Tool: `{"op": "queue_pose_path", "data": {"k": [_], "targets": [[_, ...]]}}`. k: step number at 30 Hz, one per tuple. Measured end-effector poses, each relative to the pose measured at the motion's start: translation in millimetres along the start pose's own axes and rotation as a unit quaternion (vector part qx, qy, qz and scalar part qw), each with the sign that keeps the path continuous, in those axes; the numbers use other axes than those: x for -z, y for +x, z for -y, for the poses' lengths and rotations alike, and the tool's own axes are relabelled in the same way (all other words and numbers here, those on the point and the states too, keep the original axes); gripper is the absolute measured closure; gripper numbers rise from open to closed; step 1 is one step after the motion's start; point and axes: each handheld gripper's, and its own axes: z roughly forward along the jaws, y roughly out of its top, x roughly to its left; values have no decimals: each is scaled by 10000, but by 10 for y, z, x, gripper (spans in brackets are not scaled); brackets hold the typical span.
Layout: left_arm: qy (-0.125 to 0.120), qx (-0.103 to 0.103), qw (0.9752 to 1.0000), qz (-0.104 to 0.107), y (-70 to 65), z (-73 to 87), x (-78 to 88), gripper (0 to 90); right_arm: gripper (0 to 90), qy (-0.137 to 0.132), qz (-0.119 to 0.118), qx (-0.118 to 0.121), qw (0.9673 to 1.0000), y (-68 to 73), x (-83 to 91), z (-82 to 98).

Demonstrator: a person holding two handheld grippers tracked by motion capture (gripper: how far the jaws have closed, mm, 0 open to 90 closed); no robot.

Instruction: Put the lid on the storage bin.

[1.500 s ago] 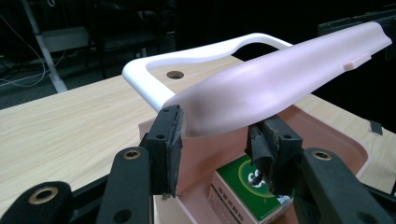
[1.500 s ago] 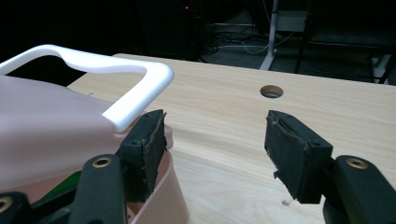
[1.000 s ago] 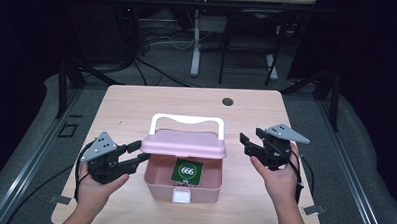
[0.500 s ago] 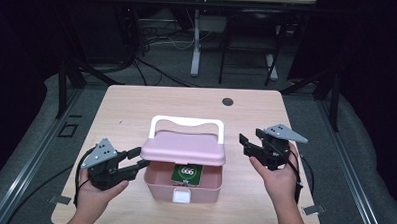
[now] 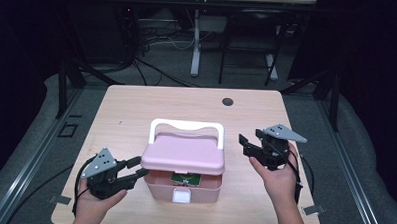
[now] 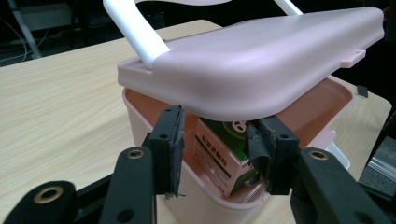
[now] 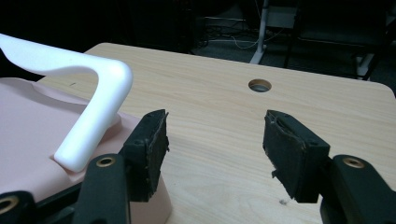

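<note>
A pink box (image 5: 160, 189) with a white handle (image 5: 186, 125) stands near the table's front edge. Its pink lid (image 5: 184, 154) hangs partly raised over a green carton (image 5: 186, 178) inside. My left gripper (image 5: 138, 169) is at the box's left corner, under the lid's edge. In the left gripper view its jaws (image 6: 215, 140) have just been closing and still stand apart. The carton (image 6: 219, 154) shows beyond the gap and the lid (image 6: 261, 60) lies just above the fingertips. My right gripper (image 5: 245, 146) hovers open to the right of the box, with bare table between its jaws (image 7: 215, 140).
A white latch (image 5: 182, 196) sits on the box's front wall. The wooden table (image 5: 136, 110) has a round cable hole (image 5: 228, 101) at the back right. Dark floor, cables and a desk leg (image 5: 196, 47) lie beyond the table.
The lid has come down and now covers more of the green carton. My left gripper has sunk toward the table's near edge with its jaws narrower. The right gripper has stayed still.
</note>
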Motion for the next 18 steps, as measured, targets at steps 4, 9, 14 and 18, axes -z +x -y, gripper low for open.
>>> {"op": "queue_pose_path", "data": {"k": [4,9,14,18], "targets": [[18,-24,10000,-10,-9,61,7,591,395,30,-2,-18,10000,-9,-16,15],[71,-48,10000,-20,-16,112,31,600,395,20,-6,-24,10000,-15,-17,17],[127,-56,9999,10,-30,180,41,605,395,21,-5,-18,10000,-13,-16,19],[188,-66,9998,33,-38,221,38,609,395,44,-12,-12,10000,-7,-23,21]]}}
